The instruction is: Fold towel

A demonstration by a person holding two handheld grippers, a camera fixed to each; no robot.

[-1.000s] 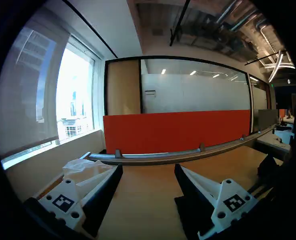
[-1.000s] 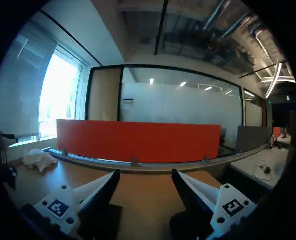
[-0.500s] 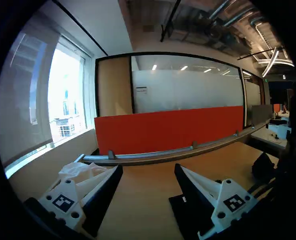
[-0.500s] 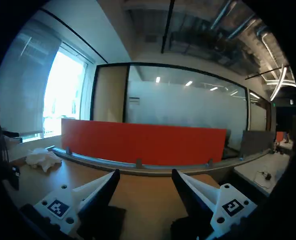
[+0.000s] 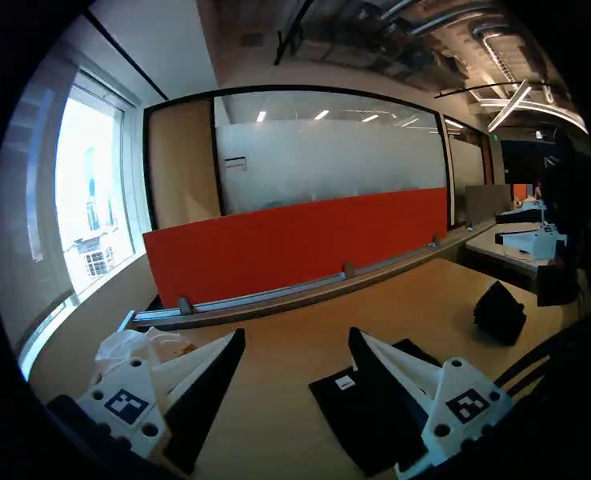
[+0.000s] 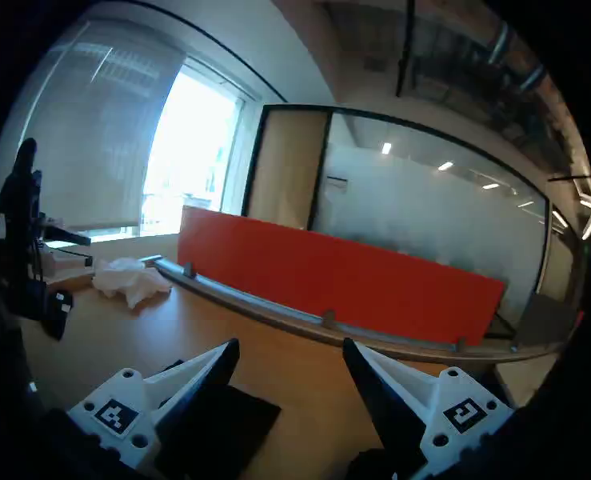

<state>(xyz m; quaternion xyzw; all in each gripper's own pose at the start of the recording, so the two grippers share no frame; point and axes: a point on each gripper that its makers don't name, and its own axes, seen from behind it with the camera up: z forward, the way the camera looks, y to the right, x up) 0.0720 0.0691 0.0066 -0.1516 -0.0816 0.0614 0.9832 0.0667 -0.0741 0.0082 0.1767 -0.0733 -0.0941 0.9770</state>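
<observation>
Left tongs (image 5: 295, 340) gape above towel (image 5: 341, 416).

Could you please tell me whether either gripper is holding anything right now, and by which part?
Nothing is held: the left gripper and right gripper both have open, empty jaws, and the black towel lies on the table.

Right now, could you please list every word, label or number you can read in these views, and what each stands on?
No text is legible.
White tag on the black towel: too small to read.
Paper sign on the glass wall: blurred.
Square markers on the left claw and right claw: code patterns, no letters.
</observation>
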